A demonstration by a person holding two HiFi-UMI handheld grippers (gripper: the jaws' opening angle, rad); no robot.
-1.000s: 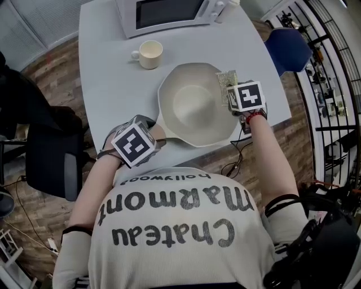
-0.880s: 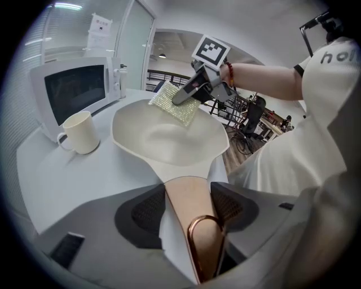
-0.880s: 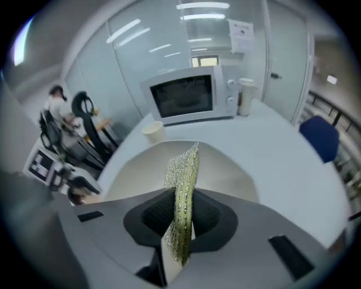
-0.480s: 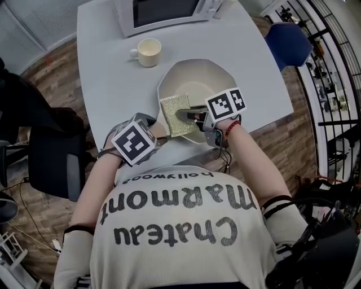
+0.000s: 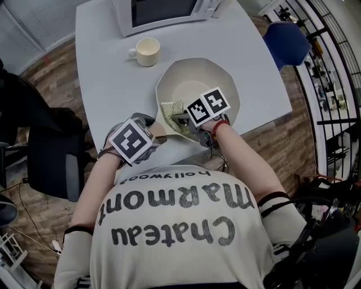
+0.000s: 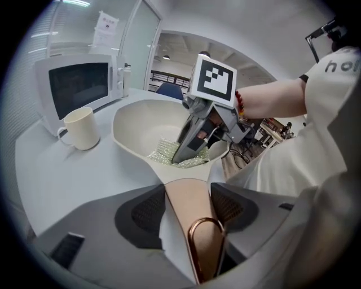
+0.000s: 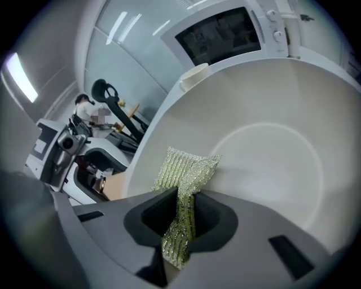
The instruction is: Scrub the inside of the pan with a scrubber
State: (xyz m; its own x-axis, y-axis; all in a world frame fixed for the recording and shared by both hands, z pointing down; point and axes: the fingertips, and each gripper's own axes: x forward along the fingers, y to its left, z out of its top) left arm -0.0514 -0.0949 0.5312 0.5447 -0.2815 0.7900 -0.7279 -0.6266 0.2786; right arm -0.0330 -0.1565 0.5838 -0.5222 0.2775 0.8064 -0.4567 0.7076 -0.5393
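A cream pan sits on the grey table, its tan handle pointing at me. My left gripper is shut on that handle, whose copper loop shows between the pads in the left gripper view. My right gripper is shut on a green-gold glittery scrubber. The scrubber lies against the pan's inner wall on the near left side, close to the handle. In the left gripper view the right gripper points down into the pan onto the scrubber.
A cream mug stands left of the pan, and a white microwave stands at the table's far edge. The pan is close to the table's near edge. A black chair is at the left, a blue chair at the right.
My right gripper carried the scrubber from the pan's far right rim across and down to the near left inner wall by the handle. The left gripper and the pan stayed put.
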